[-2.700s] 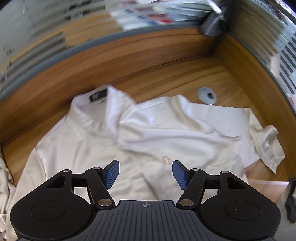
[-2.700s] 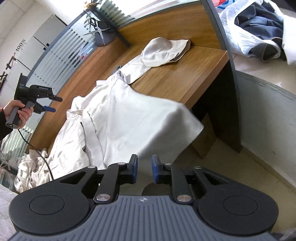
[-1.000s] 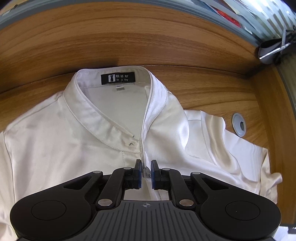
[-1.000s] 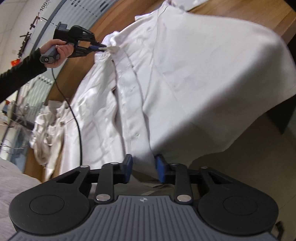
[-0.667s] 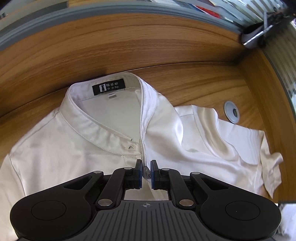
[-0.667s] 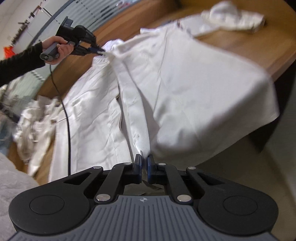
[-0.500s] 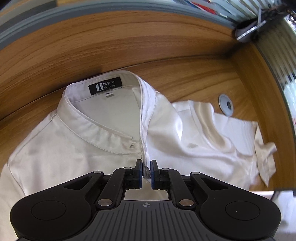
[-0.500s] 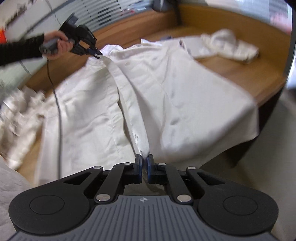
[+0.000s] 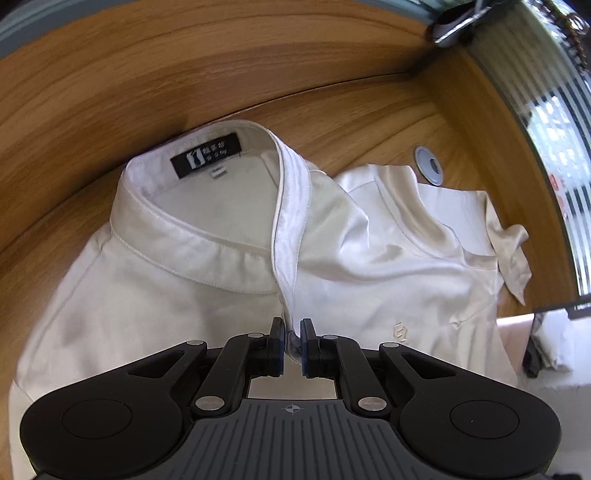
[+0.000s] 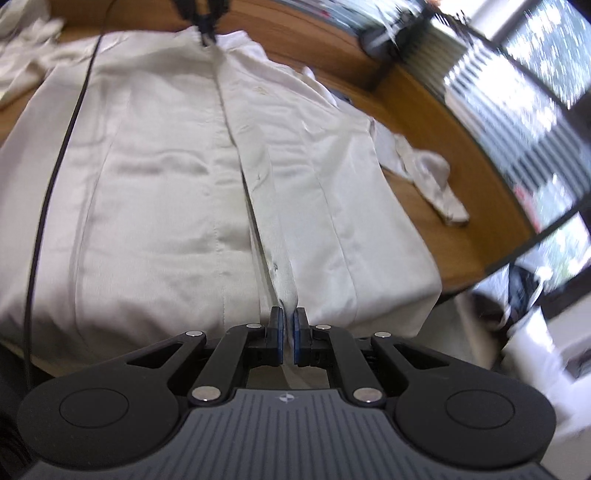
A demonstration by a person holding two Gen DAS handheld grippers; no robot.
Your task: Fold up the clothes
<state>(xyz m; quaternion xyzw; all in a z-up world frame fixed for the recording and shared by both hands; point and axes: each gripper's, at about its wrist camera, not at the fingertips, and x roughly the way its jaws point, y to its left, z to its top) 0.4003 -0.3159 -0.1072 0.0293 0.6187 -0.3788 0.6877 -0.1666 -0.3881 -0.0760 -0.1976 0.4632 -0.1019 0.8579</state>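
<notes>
Left wrist view: left tool (image 9: 291, 341) is pinched narrow on the placket of the white shirt (image 9: 155, 280), just below the collar (image 9: 177, 225) with its black label (image 9: 205, 154). Same grip as a second ago, but the view has rolled and the far sleeve (image 9: 511, 254) now sits nearer the desk (image 9: 258, 74) corner.

Right wrist view: right tool (image 10: 287, 338) was part open around the hem a second ago; now its pads are closed narrow on the bottom end of the placket (image 10: 284, 284). Shirt has gone from bunched and hanging off the edge to pulled out straight between the two tools, front up, placket running in a line from the right tool to the left tool (image 10: 208, 31) at the far end. Hem end overhangs the near desk edge.

Judgement: this is the straightening step, nearly done; the shirt looks flat enough to lay down and start on the sleeves. Frame is blurred, so small wrinkles can't be checked.
</notes>
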